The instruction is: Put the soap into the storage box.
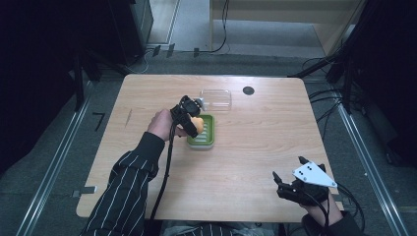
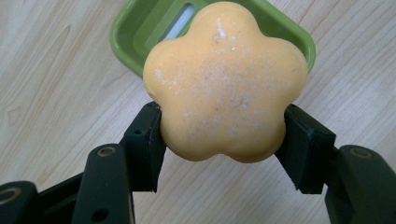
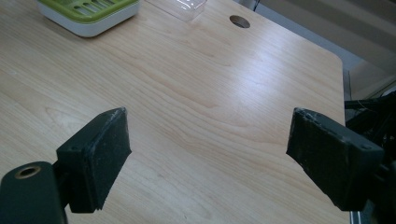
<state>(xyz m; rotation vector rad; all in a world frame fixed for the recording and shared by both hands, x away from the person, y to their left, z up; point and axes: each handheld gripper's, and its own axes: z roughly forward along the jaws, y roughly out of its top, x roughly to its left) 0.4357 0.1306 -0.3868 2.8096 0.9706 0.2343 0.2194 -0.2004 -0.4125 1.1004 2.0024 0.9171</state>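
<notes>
An orange flower-shaped soap [image 2: 224,88] sits between the jaws of my left gripper [image 2: 222,140], which is shut on it. In the high view the left gripper [image 1: 189,118] holds the soap [image 1: 197,123] just over the left edge of a green soap dish [image 1: 206,132] with a white base. The dish [image 2: 140,28] shows behind the soap in the left gripper view. My right gripper [image 1: 290,179] rests near the table's front right corner, open, with nothing between its pads [image 3: 95,156].
A clear plastic lid [image 1: 216,98] lies just behind the dish. A round cable hole [image 1: 248,90] is in the table at the back. The green dish [image 3: 88,14] and the hole [image 3: 239,21] lie far ahead in the right gripper view.
</notes>
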